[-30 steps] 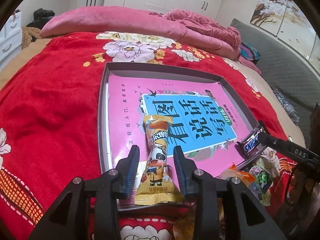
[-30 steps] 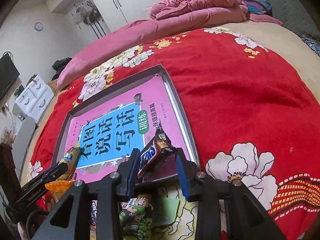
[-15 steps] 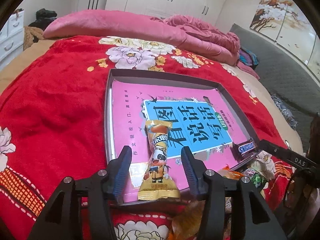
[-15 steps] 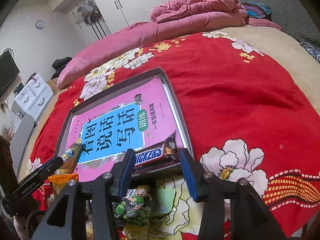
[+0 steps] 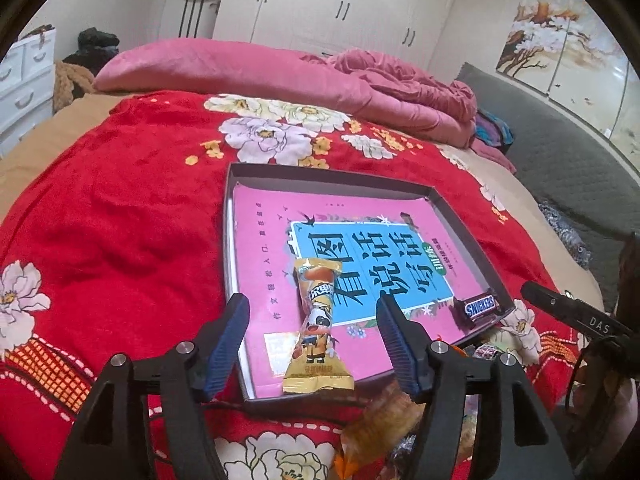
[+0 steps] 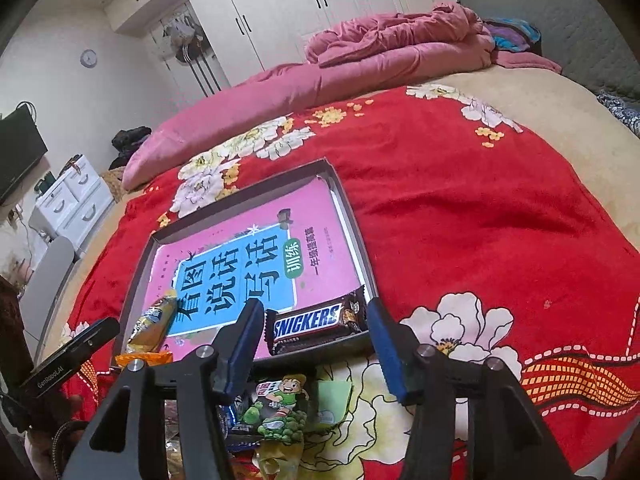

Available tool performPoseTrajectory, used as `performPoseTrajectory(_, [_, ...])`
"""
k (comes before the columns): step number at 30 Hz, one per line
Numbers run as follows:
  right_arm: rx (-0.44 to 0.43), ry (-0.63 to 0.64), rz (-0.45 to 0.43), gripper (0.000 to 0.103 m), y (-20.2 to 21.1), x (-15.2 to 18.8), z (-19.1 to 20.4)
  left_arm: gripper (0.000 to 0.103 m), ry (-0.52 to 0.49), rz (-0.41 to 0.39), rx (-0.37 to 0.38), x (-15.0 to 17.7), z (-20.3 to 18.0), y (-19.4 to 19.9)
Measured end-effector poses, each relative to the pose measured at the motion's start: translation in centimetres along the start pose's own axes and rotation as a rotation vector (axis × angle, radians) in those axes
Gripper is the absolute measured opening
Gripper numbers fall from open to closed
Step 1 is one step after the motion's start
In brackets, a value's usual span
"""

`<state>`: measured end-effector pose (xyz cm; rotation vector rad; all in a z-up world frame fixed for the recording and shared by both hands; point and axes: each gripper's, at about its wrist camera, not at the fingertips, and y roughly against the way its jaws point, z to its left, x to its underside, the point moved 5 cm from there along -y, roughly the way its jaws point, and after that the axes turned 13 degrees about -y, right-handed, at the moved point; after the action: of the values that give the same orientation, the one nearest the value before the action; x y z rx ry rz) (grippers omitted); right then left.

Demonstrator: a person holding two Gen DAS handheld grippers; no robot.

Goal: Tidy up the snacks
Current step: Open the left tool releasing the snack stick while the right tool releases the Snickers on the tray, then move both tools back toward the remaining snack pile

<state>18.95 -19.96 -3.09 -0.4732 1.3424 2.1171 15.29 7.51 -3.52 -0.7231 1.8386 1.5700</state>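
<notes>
Both tools opening, snacks lie in tray [image 5: 460, 216].

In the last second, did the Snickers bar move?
Yes. The Snickers bar dropped from tilted between the jaws to flat in the tray's near corner.

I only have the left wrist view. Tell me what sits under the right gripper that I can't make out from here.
Observer: Below the right gripper, on the red blanket just outside the tray, lies a green snack packet with a cartoon boy on it.
Operator: Confirm the Snickers bar is released.
Observer: The Snickers bar lies flat in the tray's near corner; the right jaws have just been opening, and neither pad presses on it.
Operator: Report anything on the wall behind.
Observer: A round wall clock hangs beside the white wardrobe.
</notes>
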Motion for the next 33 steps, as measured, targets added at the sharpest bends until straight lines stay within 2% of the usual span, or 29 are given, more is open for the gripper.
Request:
performPoseTrajectory(3, [-0.006,0.003,-0.004,0.054,0.2,0.0,0.2,0.069,-0.006,-0.011,-0.002,-0.1,-0.1,0.5])
performPoseTrajectory(6, [-0.017,0.010,-0.007,0.054,0.5,0.1,0.5,0.075,-0.019,-0.024,-0.024,-0.2,-0.2,1.0])
performPoseTrajectory(10, [-0.039,0.026,-0.018,0.059,1.0,0.3,1.0,0.075,-0.039,-0.038,-0.015,-0.3,-0.7,1.9])
performPoseTrajectory(19, [-0.049,0.044,-0.019,0.059,1.8,0.6,1.3,0.076,-0.103,-0.038,-0.034,0.0,-1.9,3.1])
performPoseTrajectory(33, [-0.063,0.077,-0.016,0.063,2.9,1.4,2.0,0.076,-0.136,-0.019,-0.035,1.0,-2.6,4.5])
